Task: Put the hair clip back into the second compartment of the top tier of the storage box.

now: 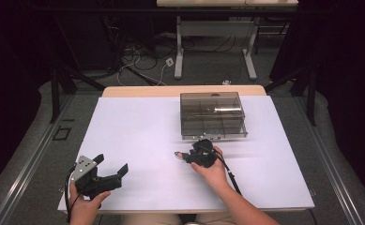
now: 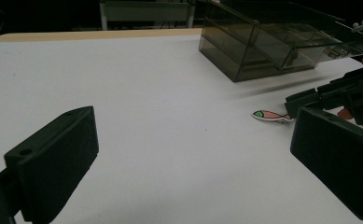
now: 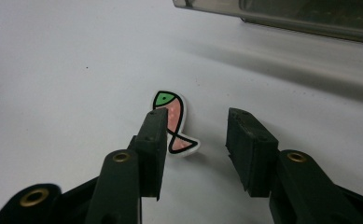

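Note:
A small flat fish piece (image 3: 173, 122), pink with a green head and a white rim, lies on the white table; it also appears as the fish piece (image 2: 268, 115) and the fish piece (image 1: 178, 153). My right gripper (image 3: 195, 128) is open just above the table, its left jaw over the fish's side and the tail lying in the gap. In the high view the right gripper (image 1: 189, 155) points left, below the box. My left gripper (image 1: 110, 164) is open wide at the table's front left, nothing between its jaws; in its own view the left gripper (image 2: 193, 154) looks across the table toward the fish.
A smoky transparent compartment box (image 1: 212, 115) stands at the back centre of the white table top (image 1: 138, 126), its front drawer pulled out slightly toward my right hand. A cable (image 1: 231, 176) trails from the right gripper. Desk legs and cords lie on the floor beyond.

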`<state>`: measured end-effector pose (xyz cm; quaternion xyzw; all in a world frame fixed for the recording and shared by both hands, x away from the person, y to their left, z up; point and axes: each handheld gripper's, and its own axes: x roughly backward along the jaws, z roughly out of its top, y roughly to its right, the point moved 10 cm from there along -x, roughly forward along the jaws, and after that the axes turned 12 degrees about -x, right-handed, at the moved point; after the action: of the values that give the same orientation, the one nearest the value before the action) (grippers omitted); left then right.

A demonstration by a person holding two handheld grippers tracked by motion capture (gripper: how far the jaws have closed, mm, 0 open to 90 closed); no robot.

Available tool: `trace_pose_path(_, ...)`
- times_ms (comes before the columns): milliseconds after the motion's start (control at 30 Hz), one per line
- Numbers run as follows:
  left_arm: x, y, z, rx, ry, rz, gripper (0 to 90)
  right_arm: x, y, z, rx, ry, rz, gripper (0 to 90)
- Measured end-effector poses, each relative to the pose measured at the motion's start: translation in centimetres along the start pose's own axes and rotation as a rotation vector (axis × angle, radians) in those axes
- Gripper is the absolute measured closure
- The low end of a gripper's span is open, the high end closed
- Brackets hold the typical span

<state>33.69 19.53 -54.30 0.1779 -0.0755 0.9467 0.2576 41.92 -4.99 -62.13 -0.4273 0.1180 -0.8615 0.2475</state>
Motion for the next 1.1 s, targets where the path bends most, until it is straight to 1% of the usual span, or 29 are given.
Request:
trace_pose_path(67, 0.0, 0.0, 0.0, 0.0, 0.0, 0.0, 1.1, 0.0, 0.0, 0.0, 0.003, -0.003, -0.002, 60.9)
trace_pose_path(100, 0.0, 0.0, 0.0, 0.006, 0.003, 0.001, 1.1, -0.1, -0.1, -0.1, -0.006, -0.009, 0.007, 61.6)
trace_pose_path(133, 0.0, 0.0, 0.0, 0.007, 0.004, 0.001, 1.2, -0.1, -0.1, -0.1, -0.004, -0.008, 0.013, 62.3)
trace_pose_path(233, 0.0, 0.0, 0.0, 0.004, 0.001, 0.002, 1.2, -0.1, -0.2, -0.3, -0.013, -0.019, 0.016, 64.5)
trace_pose_path(333, -0.1, 0.0, 0.0, 0.005, 0.002, 0.003, 1.2, -0.2, -0.4, -0.4, -0.025, -0.03, 0.031, 67.1)
trace_pose_path(467, -0.1, 0.0, 0.0, 0.007, 0.002, 0.002, 1.2, -0.3, -0.5, -0.5, -0.033, -0.031, 0.045, 70.0)
trace_pose_path(500, -0.1, 0.0, 0.0, 0.002, 0.001, 0.004, 1.2, -0.3, -0.4, -0.5, -0.033, -0.037, 0.039, 70.6)
trace_pose_path(667, -0.1, 0.0, 0.0, 0.003, 0.001, 0.003, 1.2, -0.4, -0.6, -0.6, -0.045, -0.042, 0.046, 72.3)
trace_pose_path(733, -0.1, 0.0, 0.0, 0.003, 0.001, 0.004, 1.2, -0.4, -0.6, -0.6, -0.041, -0.045, 0.047, 72.7)
trace_pose_path(800, -0.1, 0.0, 0.0, 0.003, 0.001, 0.004, 1.2, -0.4, -0.7, -0.6, -0.047, -0.044, 0.056, 76.4)
trace_pose_path(833, -0.1, 0.0, 0.0, 0.002, 0.001, 0.004, 1.3, -0.4, -0.7, -0.8, -0.048, -0.056, 0.061, 77.4)
trace_pose_path(933, -0.1, 0.0, 0.0, 0.002, 0.0, 0.004, 1.2, -0.4, -0.8, -0.9, -0.047, -0.065, 0.065, 78.2)
trace_pose_path(967, -0.1, 0.0, 0.0, 0.002, 0.0, 0.004, 1.3, -0.4, -0.8, -1.0, -0.041, -0.068, 0.062, 78.7)
trace_pose_path(1000, -0.1, 0.0, 0.0, 0.002, 0.0, 0.005, 1.3, -0.5, -0.9, -1.0, -0.04, -0.062, 0.069, 79.9)
trace_pose_path(1033, -0.1, 0.0, 0.0, 0.003, 0.001, 0.005, 1.3, -0.5, -0.9, -1.1, -0.036, -0.068, 0.061, 81.0)
trace_pose_path(1100, -0.1, 0.0, 0.0, 0.003, 0.0, 0.004, 1.3, -0.5, -0.9, -1.2, -0.032, -0.069, 0.063, 83.4)
